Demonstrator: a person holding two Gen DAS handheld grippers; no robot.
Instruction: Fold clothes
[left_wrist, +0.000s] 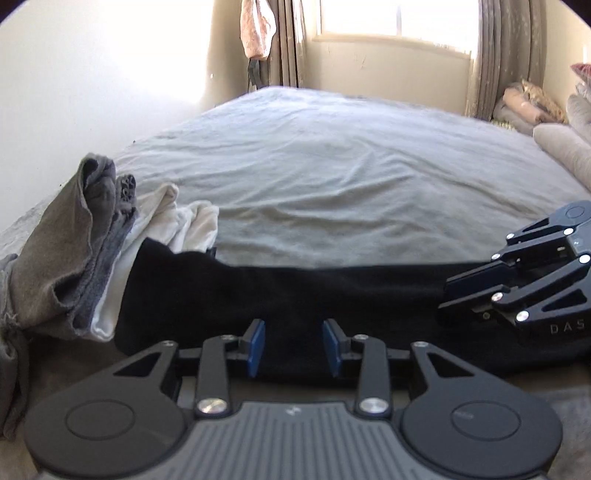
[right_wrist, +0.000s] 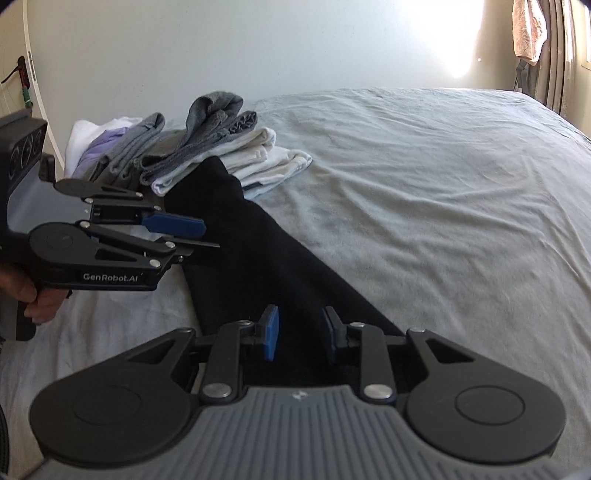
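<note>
Lying stretched in a long strip along the near edge of the bed (right_wrist: 443, 177), the black garment (right_wrist: 258, 258) seems laid out flat so that it can be folded lengthwise or in thirds, which I judge to be the step in hand. Nearest in the right wrist view, the right hand-held gripper (right_wrist: 300, 338) hangs over one end of that garment with its blue pads parted; dark cloth shows in the gap, but the pads do not press on it, so it reads as released. In the left wrist view the left hand-held gripper (left_wrist: 293, 343) stands the same way over the other stretch of the strip, jaws partly apart and gripping nothing, the cloth merely passing beneath them. Both sit low and tilted down towards the fabric, likely poised to pinch a fresh edge. Further along, toward the bed's left edge, the far end of the black garment runs up against a pile of folded clothes (right_wrist: 207, 147): grey pieces on top, white ones under, a pale lilac one behind, probably finished items set aside to keep the middle of the bed free. Beyond, wrinkled sheet reaches a curtained window (left_wrist: 399, 18).
</note>
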